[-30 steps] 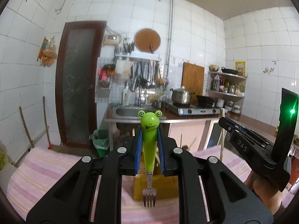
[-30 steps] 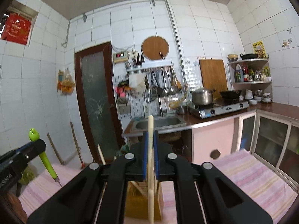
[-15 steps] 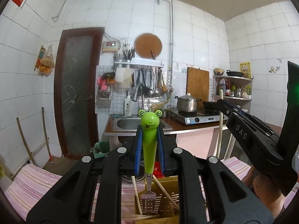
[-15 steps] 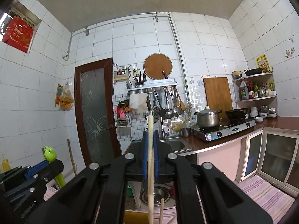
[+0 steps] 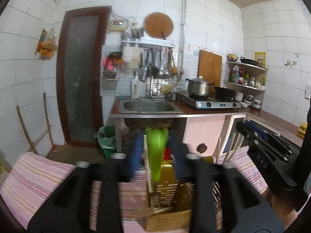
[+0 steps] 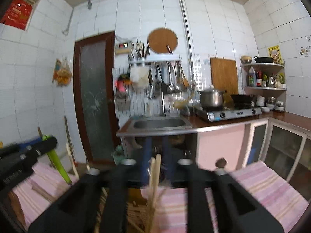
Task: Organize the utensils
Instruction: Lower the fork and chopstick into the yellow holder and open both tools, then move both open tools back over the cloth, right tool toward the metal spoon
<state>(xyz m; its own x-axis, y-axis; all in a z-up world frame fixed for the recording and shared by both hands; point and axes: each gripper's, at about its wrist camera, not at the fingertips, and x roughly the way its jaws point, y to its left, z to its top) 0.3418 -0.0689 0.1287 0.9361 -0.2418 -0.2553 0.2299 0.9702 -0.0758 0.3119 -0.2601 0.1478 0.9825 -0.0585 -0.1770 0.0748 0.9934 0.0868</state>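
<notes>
My left gripper [image 5: 155,151] has its jaws wide apart. The green frog-handled fork [image 5: 156,155] stands between them, blurred, its tines down inside the yellow slotted utensil holder [image 5: 171,194]. A wooden chopstick [image 5: 147,167] stands in the holder beside the fork. My right gripper [image 6: 155,155] is also open; wooden chopsticks [image 6: 155,176] stand loosely between its blue pads, over the holder [image 6: 136,209]. The left gripper and the fork [image 6: 57,165] show at the left of the right wrist view. The right gripper [image 5: 268,145] shows at the right of the left wrist view.
The holder sits on a pink striped cloth [image 5: 37,178] covering the table. More chopsticks [image 5: 231,147] stick up from the holder's right side. Behind are a steel sink [image 5: 148,105], a gas stove with a pot [image 5: 199,86], cabinets and a brown door [image 5: 81,73].
Both grippers dropped toward the holder and opened. The fork went from held in the left jaws into the holder; the chopsticks went from pinched to loose between the right jaws.
</notes>
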